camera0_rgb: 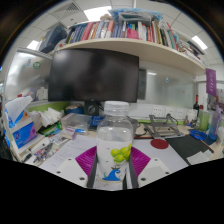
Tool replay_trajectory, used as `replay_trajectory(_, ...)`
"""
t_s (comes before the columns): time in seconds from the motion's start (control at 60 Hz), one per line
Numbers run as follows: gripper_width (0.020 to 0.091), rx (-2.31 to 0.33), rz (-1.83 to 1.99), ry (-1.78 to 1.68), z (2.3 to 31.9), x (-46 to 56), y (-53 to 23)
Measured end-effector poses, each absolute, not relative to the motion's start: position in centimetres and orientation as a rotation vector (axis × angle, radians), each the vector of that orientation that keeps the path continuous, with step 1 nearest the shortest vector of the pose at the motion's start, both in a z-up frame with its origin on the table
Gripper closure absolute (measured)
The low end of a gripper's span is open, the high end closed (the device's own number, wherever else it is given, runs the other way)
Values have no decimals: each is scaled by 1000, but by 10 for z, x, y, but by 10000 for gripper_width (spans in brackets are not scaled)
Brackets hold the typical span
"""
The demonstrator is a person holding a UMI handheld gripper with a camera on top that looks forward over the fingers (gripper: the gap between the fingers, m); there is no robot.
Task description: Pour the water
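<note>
Claw (113,168) is seen clenched on the capped water bottle (116,140), held upright between its pads above the near desk (180,148), so no water has been poured yet and the tipping is left.

Bottle (117,135) btwn gripper (118,166) fingers

A water bottle (116,135) blocks the way just ahead of the gripper (114,170). Clutter (45,125) crowds the left; the near right desk (185,150) lies barer.
</note>
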State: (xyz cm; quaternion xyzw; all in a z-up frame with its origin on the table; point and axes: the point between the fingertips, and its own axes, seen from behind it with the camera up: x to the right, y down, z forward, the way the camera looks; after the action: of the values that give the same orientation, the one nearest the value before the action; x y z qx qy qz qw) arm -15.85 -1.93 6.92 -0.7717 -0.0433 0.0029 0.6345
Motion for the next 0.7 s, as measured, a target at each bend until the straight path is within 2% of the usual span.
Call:
replay_trajectory(0.25,700,-1751,72,-171,71,-182,-18)
replay_trajectory(0.367,702,-1808,22,-183,75,-182,-18)
replay_trajectory(0.5,700,-1826,164,-95,106,-216,-4)
replay_trajectory(0.7,701,-1823,572,321,151,-266,45)
